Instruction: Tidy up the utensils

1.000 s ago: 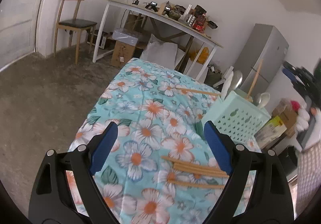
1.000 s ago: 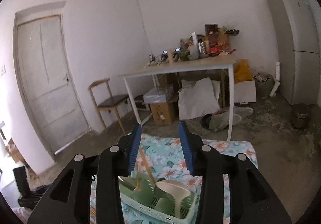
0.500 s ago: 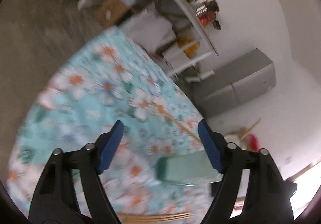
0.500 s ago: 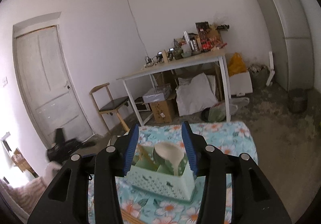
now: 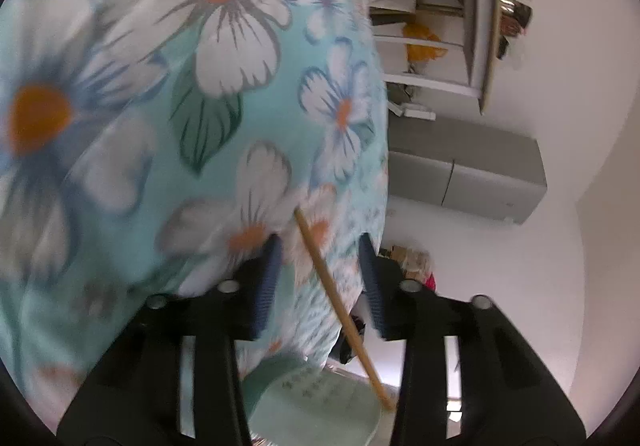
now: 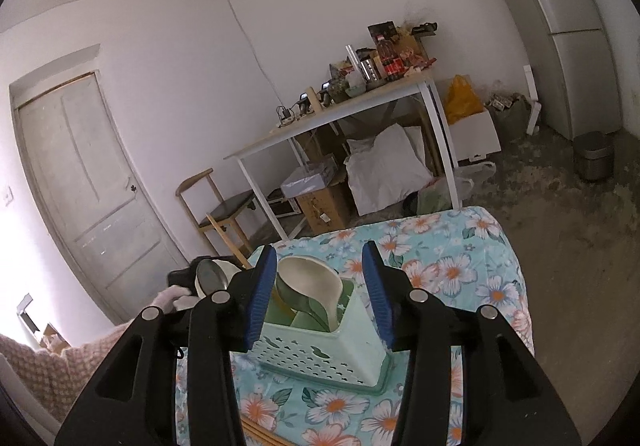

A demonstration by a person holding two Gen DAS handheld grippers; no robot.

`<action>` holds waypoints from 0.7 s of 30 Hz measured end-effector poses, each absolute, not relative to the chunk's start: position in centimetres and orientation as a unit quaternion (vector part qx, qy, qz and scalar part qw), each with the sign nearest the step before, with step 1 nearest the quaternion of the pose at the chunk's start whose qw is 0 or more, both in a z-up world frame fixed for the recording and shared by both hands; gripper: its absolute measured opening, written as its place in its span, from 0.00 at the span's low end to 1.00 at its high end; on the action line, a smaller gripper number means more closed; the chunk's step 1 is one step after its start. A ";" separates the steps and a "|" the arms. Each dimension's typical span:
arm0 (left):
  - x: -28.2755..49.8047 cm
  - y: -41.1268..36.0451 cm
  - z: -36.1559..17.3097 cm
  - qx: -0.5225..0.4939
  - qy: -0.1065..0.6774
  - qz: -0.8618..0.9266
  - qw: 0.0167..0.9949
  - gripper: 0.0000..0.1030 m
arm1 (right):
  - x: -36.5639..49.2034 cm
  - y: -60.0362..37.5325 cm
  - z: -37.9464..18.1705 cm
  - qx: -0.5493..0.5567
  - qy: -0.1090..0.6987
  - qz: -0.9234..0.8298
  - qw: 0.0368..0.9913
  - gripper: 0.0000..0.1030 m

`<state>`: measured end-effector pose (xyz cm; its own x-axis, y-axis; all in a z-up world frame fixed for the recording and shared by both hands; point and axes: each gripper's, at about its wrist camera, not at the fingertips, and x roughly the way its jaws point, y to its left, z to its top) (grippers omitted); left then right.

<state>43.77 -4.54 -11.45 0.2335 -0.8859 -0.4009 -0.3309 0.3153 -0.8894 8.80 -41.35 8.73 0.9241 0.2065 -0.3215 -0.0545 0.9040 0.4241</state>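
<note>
Left-wrist view rolled since a second ago. Left gripper (image 5: 320,274) closing, chopstick (image 5: 340,310) between pads, untouched. Right gripper (image 6: 320,286) part-open, empty, basket (image 6: 352,350) at lower centre.

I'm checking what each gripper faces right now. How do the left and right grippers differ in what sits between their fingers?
Left gripper: a thin wooden stick runs between its closing fingers, pads not yet on it. Right gripper: it frames the mint basket holding a cream ladle, touching neither. Left view is rolled sideways; right view is upright. Both have blue pads over the floral cloth.
</note>
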 end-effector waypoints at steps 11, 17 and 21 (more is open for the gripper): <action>45.1 -4.7 -9.9 -0.557 0.525 -0.231 0.600 0.06 | 8.1 -42.3 8.4 0.221 0.178 0.058 0.957 0.43; 43.2 -3.0 -0.9 -0.547 0.408 -0.265 0.681 0.04 | 6.3 -42.3 9.1 0.225 0.165 0.051 0.959 0.43; 40.2 -2.9 5.8 -0.498 0.339 -0.293 0.743 0.04 | 4.8 -42.2 9.7 0.227 0.158 0.048 0.960 0.43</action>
<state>40.16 -2.92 5.79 0.5984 -0.7730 -0.2107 0.0989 0.3323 -0.9380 4.83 -42.18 9.67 0.9455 0.1641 -0.2813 -0.0206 0.8922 0.4512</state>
